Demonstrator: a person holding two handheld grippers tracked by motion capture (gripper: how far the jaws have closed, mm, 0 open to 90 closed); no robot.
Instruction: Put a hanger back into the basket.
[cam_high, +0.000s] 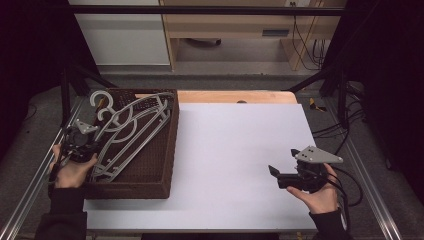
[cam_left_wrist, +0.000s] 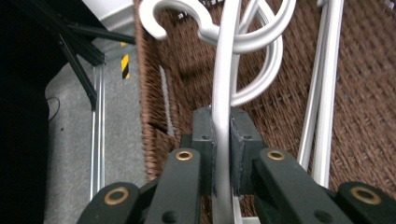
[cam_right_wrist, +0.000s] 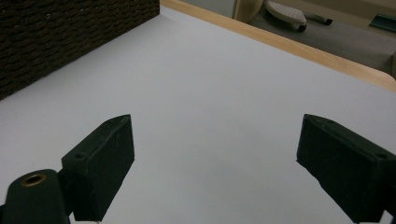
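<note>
At the near edge of the bench (cam_high: 225, 150), two sleeved arms reach in, each hand carrying a black gripper. The right gripper (cam_high: 280, 176) sits low over the bare white surface at the near right, a grey three-cornered plate on top and cables trailing off behind it; in the right gripper view its fingers (cam_right_wrist: 100, 163) stand spread wide apart with nothing but white benchtop between them.

On the near left, the left gripper (cam_high: 86, 145) leans over the side of a dark brown wicker basket (cam_high: 167, 165) that stands on the left part of the bench. Its fingers (cam_left_wrist: 204, 135) are pinching the thin neck of a silver-grey clothes hanger (cam_left_wrist: 224, 84), the pads pressed against the bar from both sides in the left gripper view. Just beyond the pinch, the curled hooks of the hangers overlap above the woven floor of the basket.

The hangers lie stacked inside the basket, slanting from its near left toward its far right corner, hooks poking over the far left rim.

Beyond the bench, a strip of pale wood edges the far side, with light cabinets (cam_high: 120, 35) and loose cables on the floor behind.
</note>
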